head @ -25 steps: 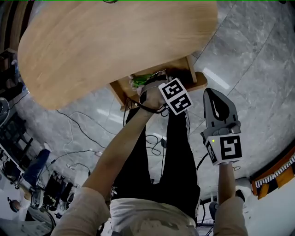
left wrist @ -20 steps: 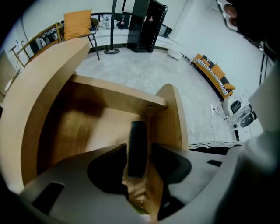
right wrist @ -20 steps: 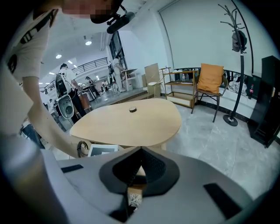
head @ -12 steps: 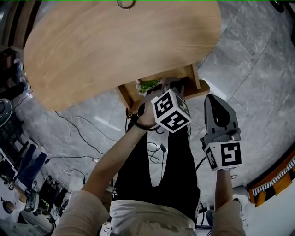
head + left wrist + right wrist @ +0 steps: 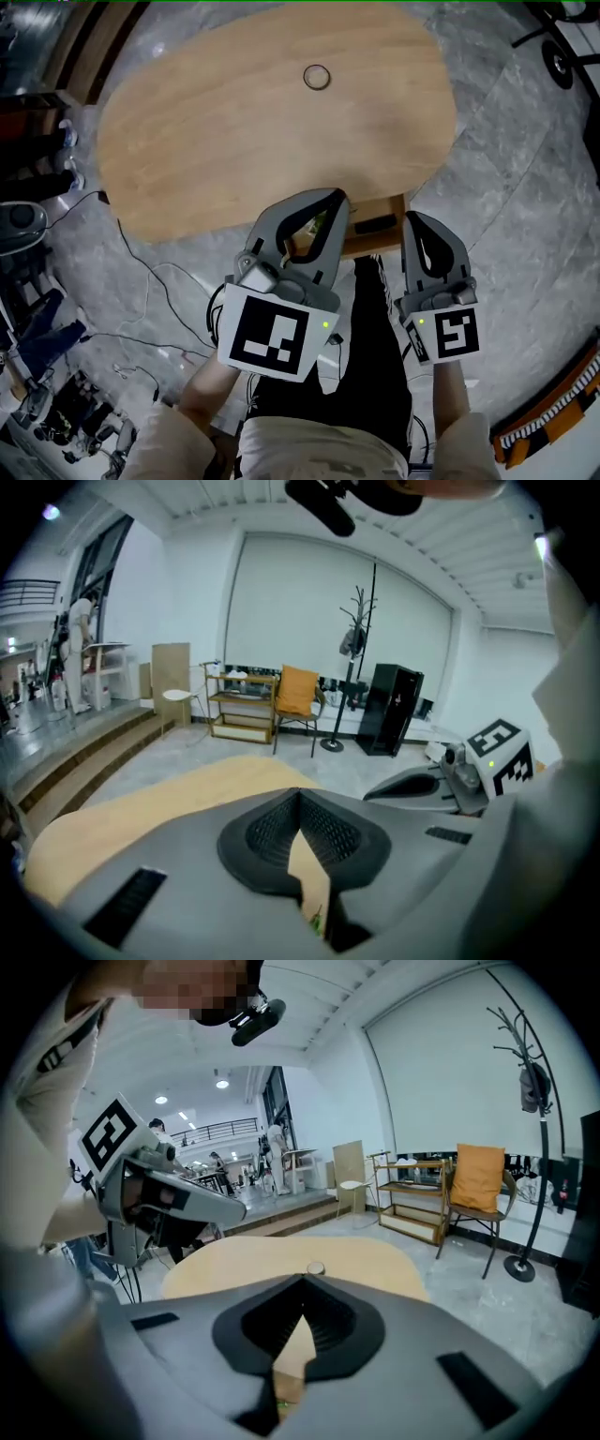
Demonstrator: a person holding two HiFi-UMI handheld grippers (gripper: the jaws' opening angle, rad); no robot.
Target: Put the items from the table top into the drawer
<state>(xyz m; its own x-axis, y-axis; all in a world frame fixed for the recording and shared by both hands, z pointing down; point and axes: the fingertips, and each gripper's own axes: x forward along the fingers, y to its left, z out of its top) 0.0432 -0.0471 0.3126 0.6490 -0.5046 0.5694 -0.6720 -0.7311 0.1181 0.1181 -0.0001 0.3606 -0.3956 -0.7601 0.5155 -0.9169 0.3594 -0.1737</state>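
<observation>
Far beyond left gripper, jaws just closed, and shut right gripper lies ring.

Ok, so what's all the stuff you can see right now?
table: one, light wood, in the middle
ring: one, dark, on the table's far side
drawer: one, wooden, open under the table's near edge
floor: one, grey stone, around the table
cables: several, black, on the floor at left
chair: one, orange, far across the room
coat stand: one, black, beside the chair
left claw: one, grey, shut, empty, above the drawer
right claw: one, grey, shut, empty, beside it
</observation>
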